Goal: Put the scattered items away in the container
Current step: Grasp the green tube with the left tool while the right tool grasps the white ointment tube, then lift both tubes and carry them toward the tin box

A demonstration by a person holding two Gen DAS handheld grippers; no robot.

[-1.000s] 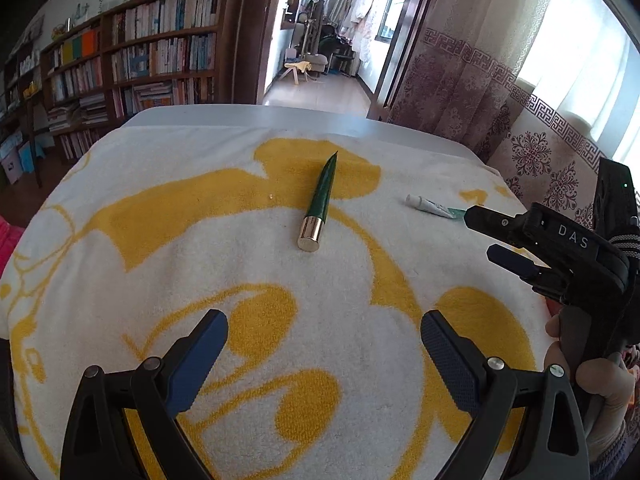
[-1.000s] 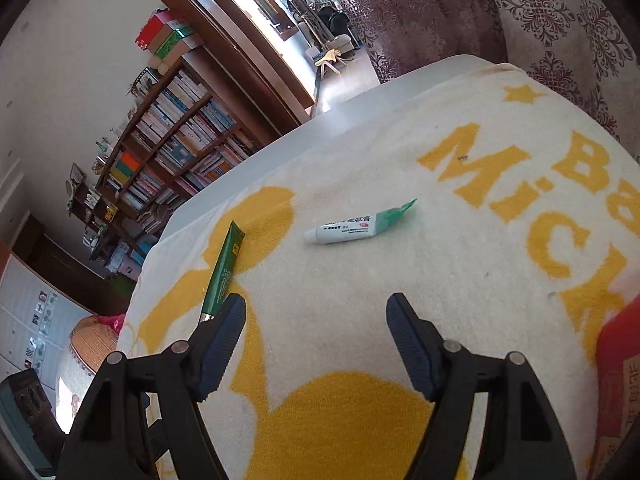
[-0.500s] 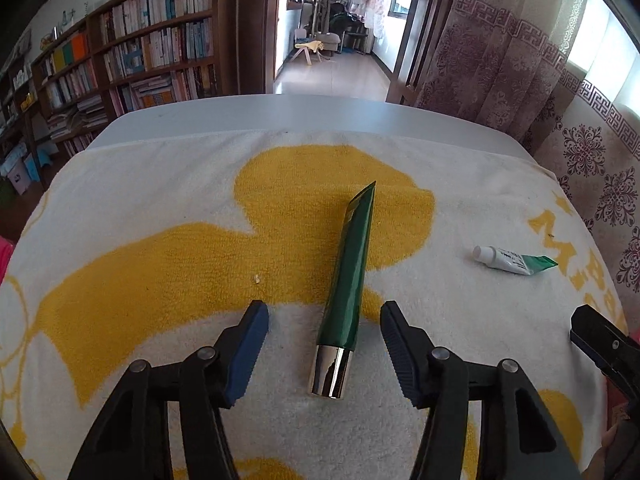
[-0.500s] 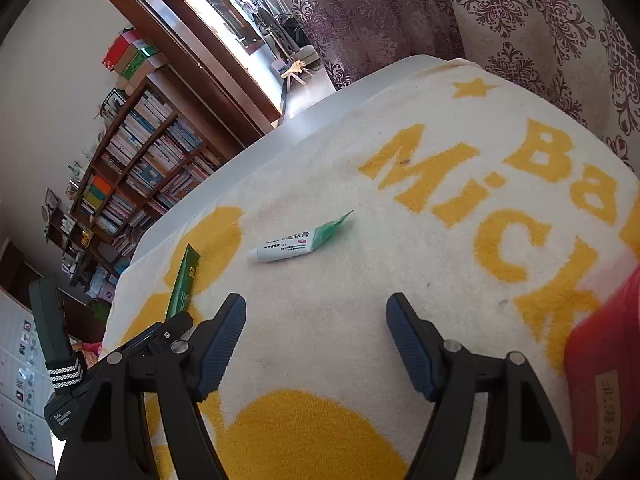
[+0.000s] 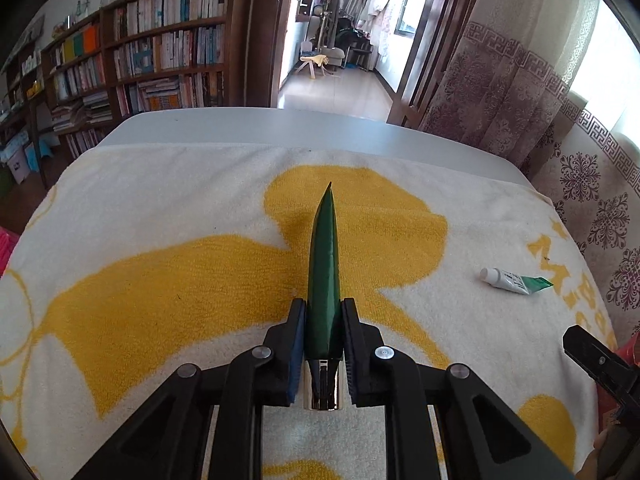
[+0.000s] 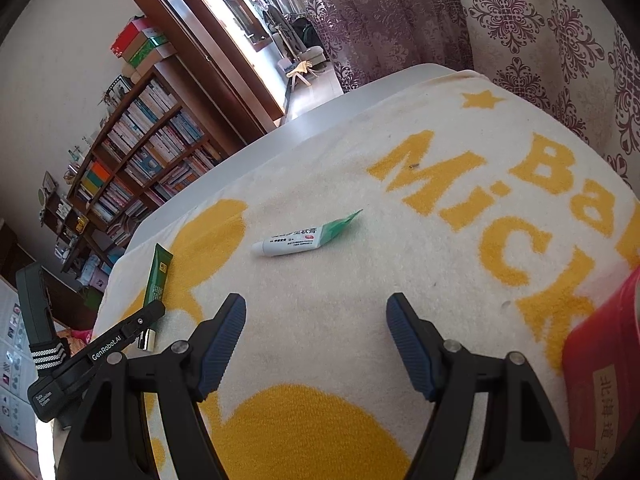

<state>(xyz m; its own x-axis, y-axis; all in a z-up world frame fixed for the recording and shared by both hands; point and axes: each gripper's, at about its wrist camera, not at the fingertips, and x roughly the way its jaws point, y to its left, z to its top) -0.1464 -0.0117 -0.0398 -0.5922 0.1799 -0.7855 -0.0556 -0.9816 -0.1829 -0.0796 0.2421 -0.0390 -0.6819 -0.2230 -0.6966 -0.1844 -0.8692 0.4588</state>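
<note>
A long dark green tube (image 5: 324,264) with a shiny metal cap lies on the white and yellow towel (image 5: 160,280), and my left gripper (image 5: 323,320) is shut on it just above the cap. The right wrist view shows the same green tube (image 6: 158,276) at the left, with the left gripper (image 6: 150,314) clamped near its cap. A small white and green tube (image 6: 306,234) lies ahead of my right gripper (image 6: 316,320), which stands open and empty over the towel. The small tube (image 5: 516,281) also shows in the left wrist view, at the right.
A red container (image 6: 600,360) sits at the right edge of the towel, close to the right gripper. The grey table edge (image 5: 280,128) runs along the far side. Bookshelves (image 5: 140,60) and patterned curtains (image 5: 520,80) stand beyond it.
My left gripper moved forward over the green tube and went from wide open to shut on it near the cap. The right gripper stayed open and nearly still.
</note>
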